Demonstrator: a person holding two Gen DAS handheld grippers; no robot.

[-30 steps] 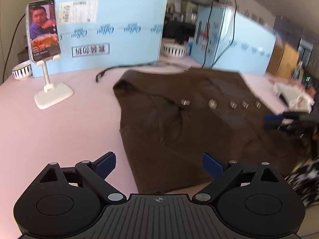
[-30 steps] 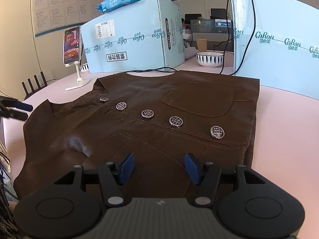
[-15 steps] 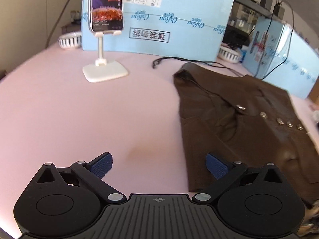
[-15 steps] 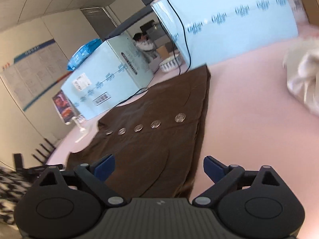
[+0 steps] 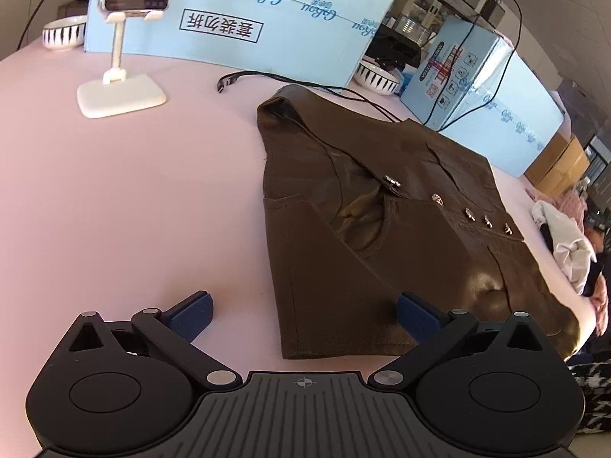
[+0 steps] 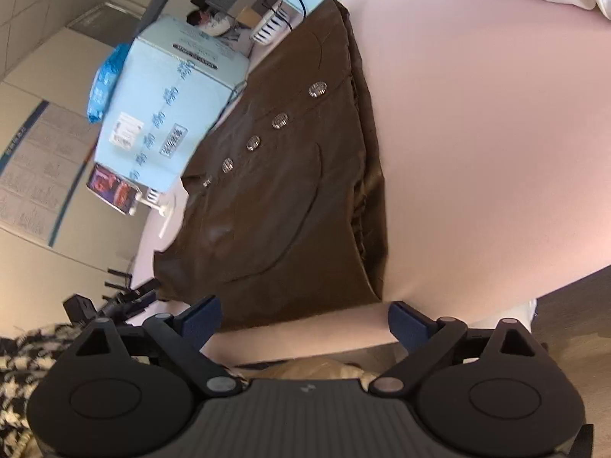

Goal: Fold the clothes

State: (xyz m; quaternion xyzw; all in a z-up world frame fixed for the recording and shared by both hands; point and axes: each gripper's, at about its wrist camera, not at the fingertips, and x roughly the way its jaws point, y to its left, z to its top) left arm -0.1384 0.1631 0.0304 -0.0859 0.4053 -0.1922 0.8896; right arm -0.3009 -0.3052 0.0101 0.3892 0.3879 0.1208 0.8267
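Note:
A brown leather-look vest (image 5: 401, 221) with several silver buttons (image 5: 437, 199) lies flat and buttoned on the pink table (image 5: 133, 198). My left gripper (image 5: 305, 313) is open and empty, low over the table at the vest's near left corner. In the right wrist view the vest (image 6: 290, 198) lies ahead, with its hem corner between the fingers' line. My right gripper (image 6: 303, 315) is open and empty, tilted, at the table's front edge by that corner.
A phone on a white stand (image 5: 120, 91) stands at the back left. Light blue boxes (image 5: 267, 23) and striped bowls (image 5: 376, 74) line the back. A black cable (image 5: 244, 76) lies behind the vest. White and pink clothes (image 5: 565, 244) are piled at the right.
Both grippers have pulled back and swung outward to the vest's near corners. The right gripper has opened wider and tilted over the table's front edge. The vest has not moved.

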